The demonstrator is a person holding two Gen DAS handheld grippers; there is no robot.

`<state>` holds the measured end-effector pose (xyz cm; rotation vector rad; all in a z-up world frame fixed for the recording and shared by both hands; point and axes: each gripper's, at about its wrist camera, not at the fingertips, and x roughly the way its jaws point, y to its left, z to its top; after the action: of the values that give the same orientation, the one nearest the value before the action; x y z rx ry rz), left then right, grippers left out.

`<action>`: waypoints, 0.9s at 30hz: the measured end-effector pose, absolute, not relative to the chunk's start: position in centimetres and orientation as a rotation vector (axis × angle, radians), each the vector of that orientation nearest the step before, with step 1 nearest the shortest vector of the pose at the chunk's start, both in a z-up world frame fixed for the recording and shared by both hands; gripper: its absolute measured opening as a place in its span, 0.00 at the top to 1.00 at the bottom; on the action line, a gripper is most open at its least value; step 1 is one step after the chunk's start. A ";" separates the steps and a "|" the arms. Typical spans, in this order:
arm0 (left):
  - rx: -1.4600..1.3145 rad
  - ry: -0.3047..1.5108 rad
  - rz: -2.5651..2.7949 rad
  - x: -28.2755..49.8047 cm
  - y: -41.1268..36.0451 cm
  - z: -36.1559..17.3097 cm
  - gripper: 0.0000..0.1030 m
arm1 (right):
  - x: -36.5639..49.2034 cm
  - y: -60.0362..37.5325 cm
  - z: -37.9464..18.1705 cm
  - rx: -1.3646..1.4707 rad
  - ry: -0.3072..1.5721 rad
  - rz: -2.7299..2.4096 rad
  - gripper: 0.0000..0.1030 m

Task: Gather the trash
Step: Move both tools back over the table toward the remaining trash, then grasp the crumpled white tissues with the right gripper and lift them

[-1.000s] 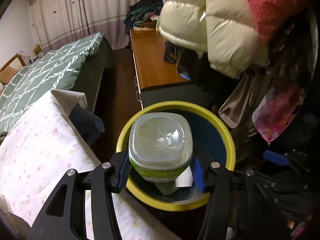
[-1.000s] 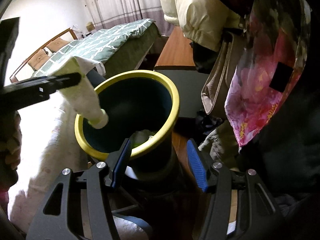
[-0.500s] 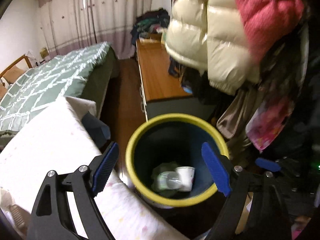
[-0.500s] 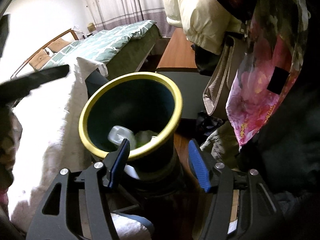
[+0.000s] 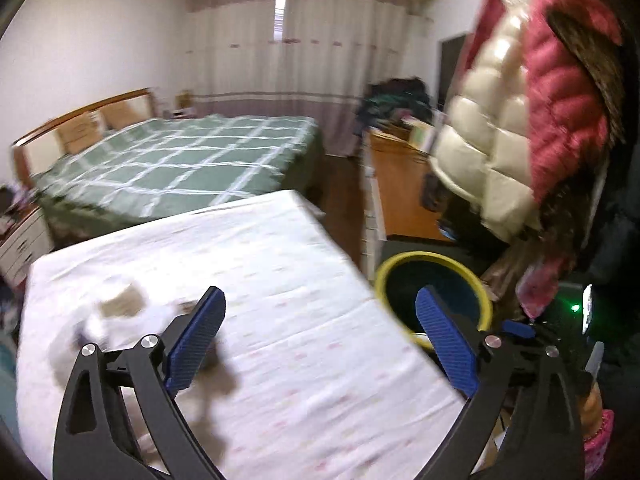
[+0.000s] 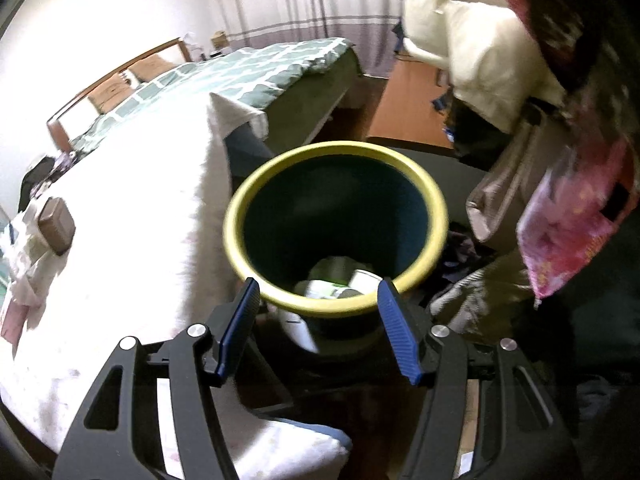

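Note:
The yellow-rimmed dark bin (image 6: 336,224) stands beside the white-sheeted bed (image 6: 120,208). A clear bottle with a green label (image 6: 324,284) and a white cup (image 6: 364,278) lie at its bottom. My right gripper (image 6: 318,328) is open and empty, just in front of the bin's near rim. My left gripper (image 5: 320,332) is open and empty over the white sheet (image 5: 260,280); the bin (image 5: 434,276) shows to its right. A blurred pile with a brown square item (image 5: 120,306) lies on the sheet at left; it also shows in the right wrist view (image 6: 56,224).
A green checked bed (image 5: 172,160) lies behind. A wooden low cabinet (image 5: 400,184) stands along the right. Puffy cream and red jackets (image 5: 520,120) and a pink floral cloth (image 6: 576,232) hang close over the bin's right side.
My left gripper opened and dropped the bottle into the bin, then swung left over the white sheet. My right gripper stays by the bin, a little higher.

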<state>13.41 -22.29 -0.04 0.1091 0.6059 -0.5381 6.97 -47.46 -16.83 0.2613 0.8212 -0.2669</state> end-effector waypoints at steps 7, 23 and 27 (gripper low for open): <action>0.036 0.580 -0.379 11.8 -12.8 0.3 0.07 | 8.6 -42.9 -15.6 0.213 0.825 -0.194 0.43; -0.079 0.568 -0.113 8.9 2.0 -1.3 0.05 | 13.3 -24.7 -15.2 0.081 0.856 0.201 0.43; -0.104 0.580 -0.100 9.0 3.5 -1.9 0.05 | 14.8 -21.6 -14.7 0.076 0.854 0.252 0.43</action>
<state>8.99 3.54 -1.86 -0.1036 0.5805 -0.1001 14.77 -21.55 -14.67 0.0760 0.8540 0.2516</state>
